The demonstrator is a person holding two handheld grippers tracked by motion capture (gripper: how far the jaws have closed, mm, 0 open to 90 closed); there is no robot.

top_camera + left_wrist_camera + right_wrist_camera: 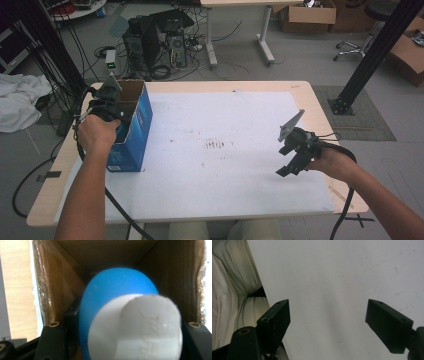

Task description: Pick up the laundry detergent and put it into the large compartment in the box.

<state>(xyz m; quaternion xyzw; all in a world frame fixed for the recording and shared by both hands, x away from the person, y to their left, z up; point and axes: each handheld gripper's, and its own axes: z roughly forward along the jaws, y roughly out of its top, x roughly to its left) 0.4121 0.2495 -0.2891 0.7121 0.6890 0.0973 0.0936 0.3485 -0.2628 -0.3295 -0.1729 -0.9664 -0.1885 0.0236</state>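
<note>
Forearm stretched forward at the left, the left gripper (pixel 111 102) dips into the open top of the blue cardboard box (pixel 137 125), jaws clamped on a blue-and-white object (pixel 120 315). At the right, the right gripper (pixel 289 167) hovers low over the bench (pixel 225 175), jaws wide, holding nothing.

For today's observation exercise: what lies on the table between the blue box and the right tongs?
Nothing: in the high view, bare white sheet, lightly smudged, separates the blue box from the right tongs.
</note>
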